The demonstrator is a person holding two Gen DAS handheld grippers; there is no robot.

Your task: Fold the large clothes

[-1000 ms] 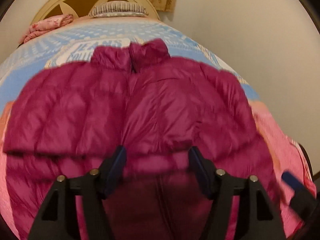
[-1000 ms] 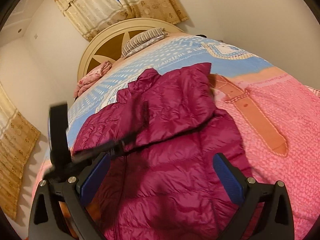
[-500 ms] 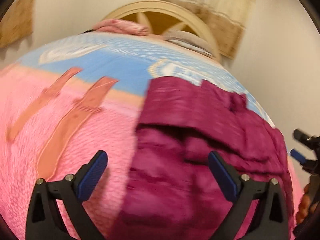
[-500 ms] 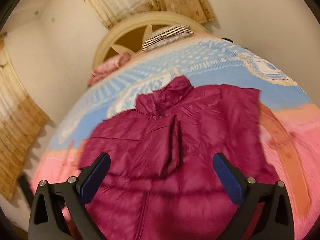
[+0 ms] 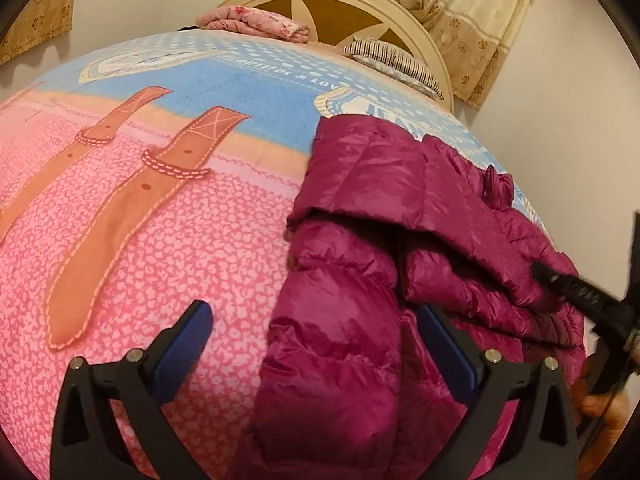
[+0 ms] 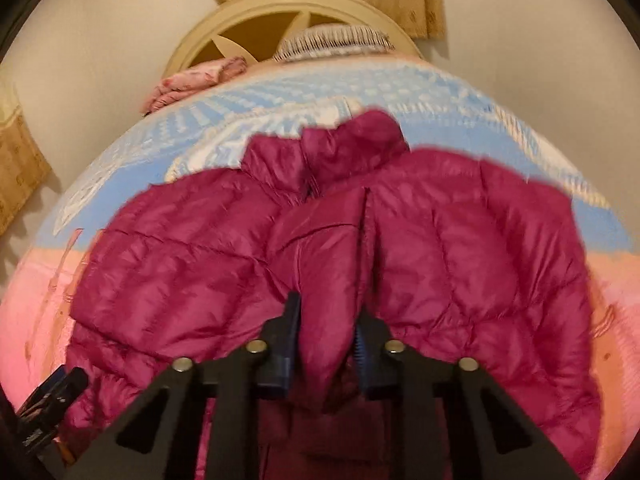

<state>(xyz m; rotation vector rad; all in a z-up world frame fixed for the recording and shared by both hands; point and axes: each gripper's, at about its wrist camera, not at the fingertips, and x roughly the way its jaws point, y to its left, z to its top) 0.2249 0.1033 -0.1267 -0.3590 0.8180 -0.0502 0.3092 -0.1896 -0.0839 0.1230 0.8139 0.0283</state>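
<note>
A magenta puffer jacket (image 5: 360, 280) lies on the bed, collar toward the headboard, with both sleeves folded in over its front. My left gripper (image 5: 316, 344) is open and empty, hovering over the jacket's left edge. My right gripper (image 6: 326, 320) is shut on a fold of the jacket (image 6: 328, 280), a sleeve end at the middle of the front. The right gripper also shows at the right edge of the left wrist view (image 5: 580, 292). The left gripper shows at the lower left of the right wrist view (image 6: 52, 396).
The bed is covered by a pink and blue blanket (image 5: 140, 220) with orange strap prints. A folded pink cloth (image 5: 256, 20) and a striped pillow (image 5: 392, 58) lie by the round headboard (image 6: 280, 12). Walls and curtains surround the bed.
My left gripper let go, opened wide and swung to the jacket's left side. My right gripper moved to the jacket's middle and closed on a fold of sleeve.
</note>
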